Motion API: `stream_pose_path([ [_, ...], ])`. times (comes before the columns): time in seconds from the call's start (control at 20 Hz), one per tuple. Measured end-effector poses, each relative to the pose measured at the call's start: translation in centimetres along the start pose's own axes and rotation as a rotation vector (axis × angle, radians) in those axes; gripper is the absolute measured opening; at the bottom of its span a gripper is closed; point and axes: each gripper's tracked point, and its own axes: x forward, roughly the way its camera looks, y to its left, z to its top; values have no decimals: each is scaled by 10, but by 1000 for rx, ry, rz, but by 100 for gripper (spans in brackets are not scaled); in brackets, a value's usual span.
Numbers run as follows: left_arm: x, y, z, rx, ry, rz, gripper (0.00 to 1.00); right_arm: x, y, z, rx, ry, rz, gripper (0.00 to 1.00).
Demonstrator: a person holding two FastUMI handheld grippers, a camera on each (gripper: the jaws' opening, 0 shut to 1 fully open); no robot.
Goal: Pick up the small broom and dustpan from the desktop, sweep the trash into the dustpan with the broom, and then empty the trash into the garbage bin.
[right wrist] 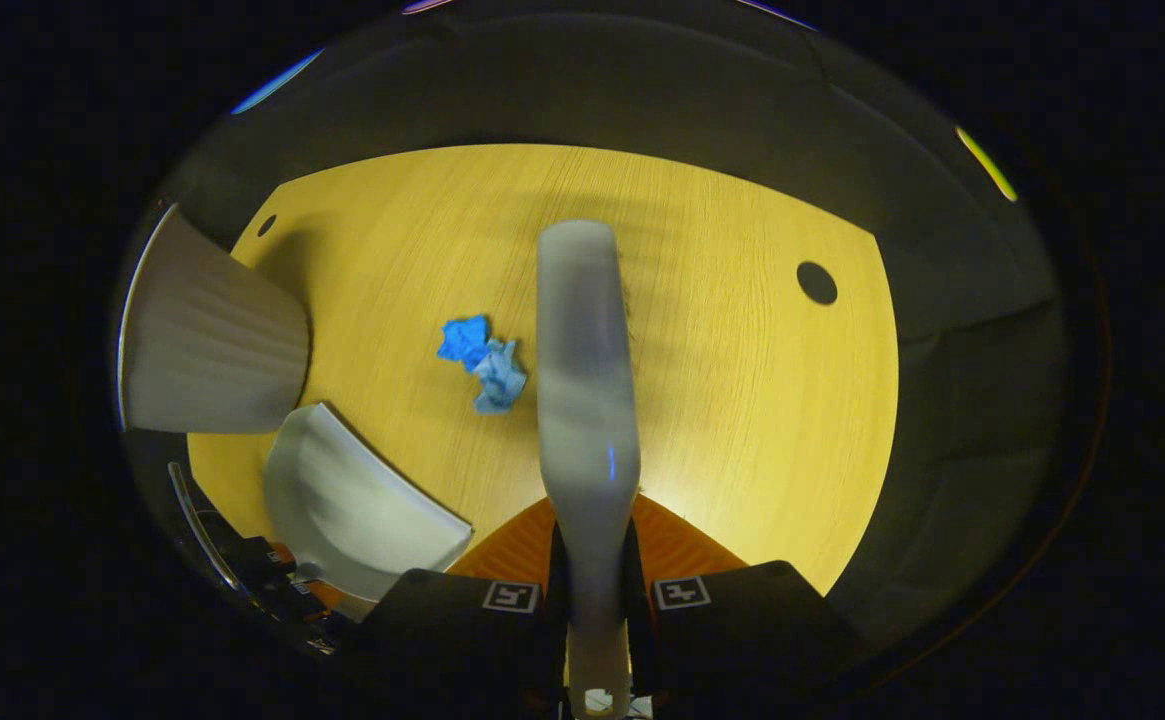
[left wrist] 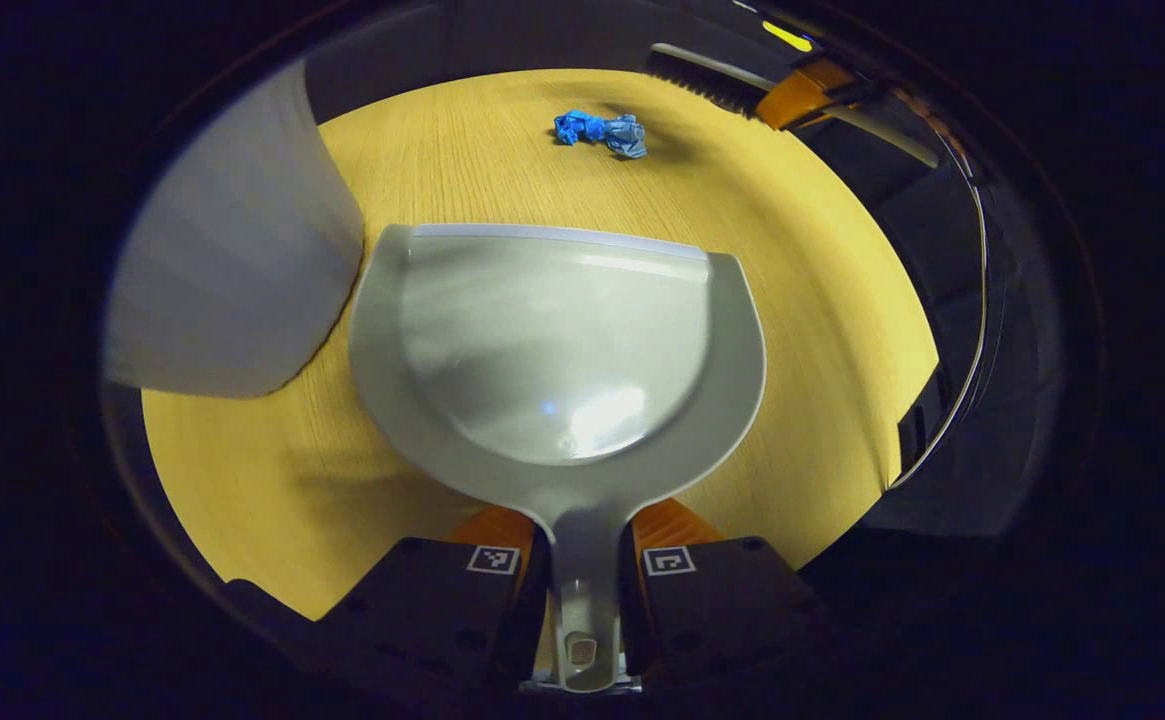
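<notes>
The left tool (left wrist: 582, 575) clamps the grey dustpan (left wrist: 557, 350) by its handle, over the yellow tabletop (left wrist: 802, 300). The right tool (right wrist: 594, 590) grips the broom (right wrist: 585, 380), bristles hidden. Blue crumpled trash (right wrist: 482, 362) lies between them; the white bin (left wrist: 232, 260) is cut off.

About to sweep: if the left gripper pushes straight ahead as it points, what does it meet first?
The left gripper is shut on the dustpan; ahead of the pan lies bare desktop, then probably the blue trash, slightly right.

A yellow wood-grain worktop (right wrist: 742, 400) is seen, with two round holes (right wrist: 817, 283) near its far edge. Dark surroundings are noted beyond.
</notes>
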Motion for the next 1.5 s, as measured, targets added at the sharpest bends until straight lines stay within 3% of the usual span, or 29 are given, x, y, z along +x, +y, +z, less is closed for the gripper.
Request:
stream_pose_path([
  [0.15,-1,6,20,30,32,-20,29,38,0,17,-38,48,10,27],
  [0.55,3,26,47,173,85,22,29,86,35,-12,-484,201,150,27],
  [0.75,4,23,49,254,83,46,29,83,50,-24,-687,259,303,27],
  [0.95,5,24,49,298,44,65,29,81,49,-34,-784,297,419,27],
  [1.25,-1,13,46,266,-40,13,30,71,26,-3,-574,197,390,28],
  [1.5,-72,10,40,288,-119,-31,29,57,-6,8,-396,100,376,28],
])
